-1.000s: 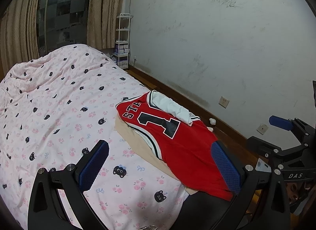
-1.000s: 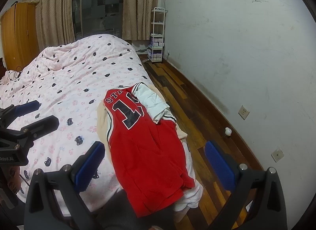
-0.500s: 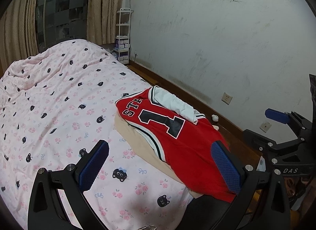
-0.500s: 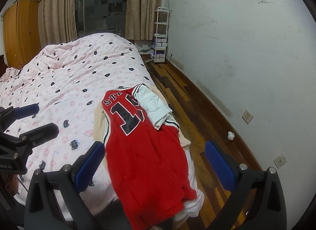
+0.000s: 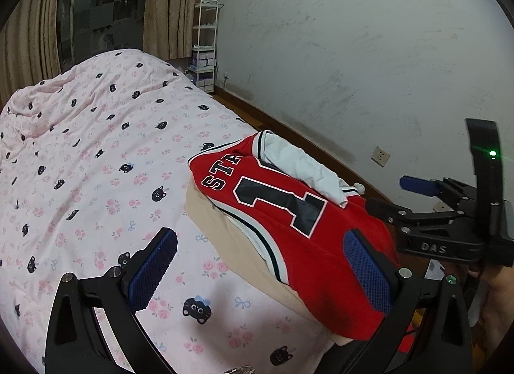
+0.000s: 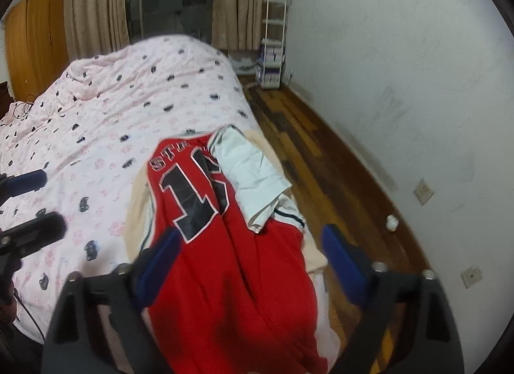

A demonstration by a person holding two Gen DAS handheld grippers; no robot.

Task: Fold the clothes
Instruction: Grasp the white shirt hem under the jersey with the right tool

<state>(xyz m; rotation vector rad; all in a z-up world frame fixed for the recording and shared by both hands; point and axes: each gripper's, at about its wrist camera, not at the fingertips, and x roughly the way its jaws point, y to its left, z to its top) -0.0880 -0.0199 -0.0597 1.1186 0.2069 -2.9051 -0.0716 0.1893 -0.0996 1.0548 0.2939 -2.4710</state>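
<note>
Red jersey on the bed edge, both hand-held grippers wide open above it.

The red jersey [image 5: 289, 229] lies on a beige cloth [image 5: 225, 239] at the wall side of the bed [image 5: 96, 149], with a white garment [image 6: 253, 171] over its upper part. The left hand-held gripper [image 5: 260, 271] is spread wide and holds nothing. The right hand-held gripper [image 6: 250, 264] is also spread wide and empty, hanging over the lower part of the jersey.

One red jersey [image 5: 289, 219], one white garment [image 5: 305, 168], one beige garment [image 5: 208, 210].
</note>
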